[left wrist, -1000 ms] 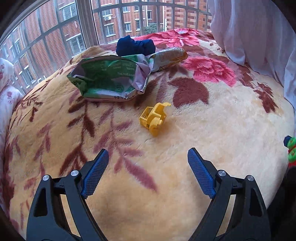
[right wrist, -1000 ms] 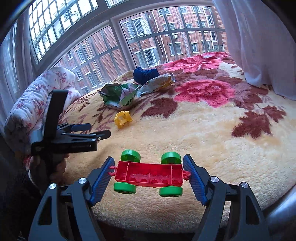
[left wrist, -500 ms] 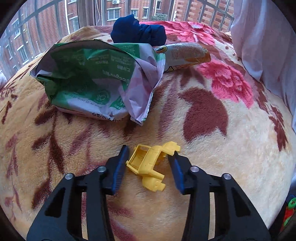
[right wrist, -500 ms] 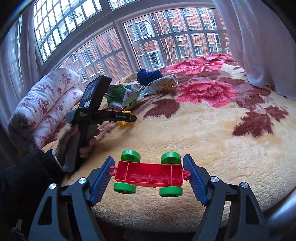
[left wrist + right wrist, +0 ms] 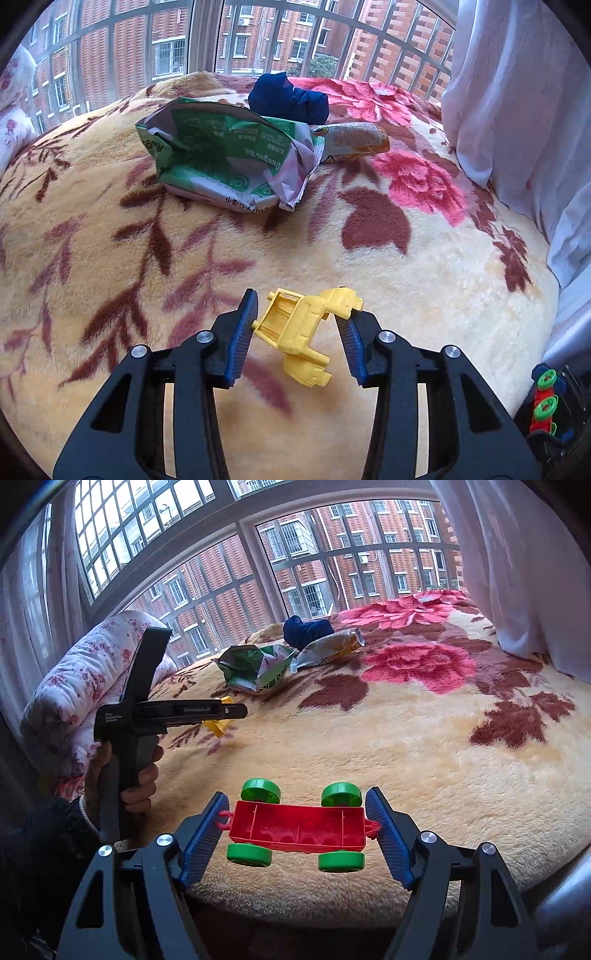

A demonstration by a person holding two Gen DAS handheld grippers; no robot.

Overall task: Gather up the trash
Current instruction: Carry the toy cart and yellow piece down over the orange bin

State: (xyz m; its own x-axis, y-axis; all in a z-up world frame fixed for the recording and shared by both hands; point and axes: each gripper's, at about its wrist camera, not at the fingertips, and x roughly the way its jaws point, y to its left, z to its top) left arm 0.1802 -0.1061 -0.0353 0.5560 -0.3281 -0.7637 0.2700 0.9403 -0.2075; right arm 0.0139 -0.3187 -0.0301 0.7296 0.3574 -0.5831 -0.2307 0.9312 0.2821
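Note:
My left gripper (image 5: 295, 328) is shut on a yellow plastic toy piece (image 5: 301, 328) and holds it just above the floral blanket (image 5: 424, 288). The toy also shows in the right wrist view (image 5: 218, 723), partly behind the left gripper (image 5: 236, 710). My right gripper (image 5: 297, 830) is shut on a red toy cart with green wheels (image 5: 299, 827), held over the bed's near edge. A crumpled green and white wrapper (image 5: 229, 166) and a beige snack bag (image 5: 351, 142) lie farther back on the blanket. They also show in the right wrist view: the wrapper (image 5: 255, 668) and the bag (image 5: 328, 646).
A dark blue bundle of cloth (image 5: 288, 98) lies behind the wrapper. A rolled floral quilt (image 5: 74, 679) lies at the left. White curtains (image 5: 517, 92) hang at the right. Barred windows (image 5: 314, 554) stand behind the bed.
My left gripper moved forward to the yellow toy, closed on it and lifted it a little back from the wrapper. My right gripper stayed still with the red cart.

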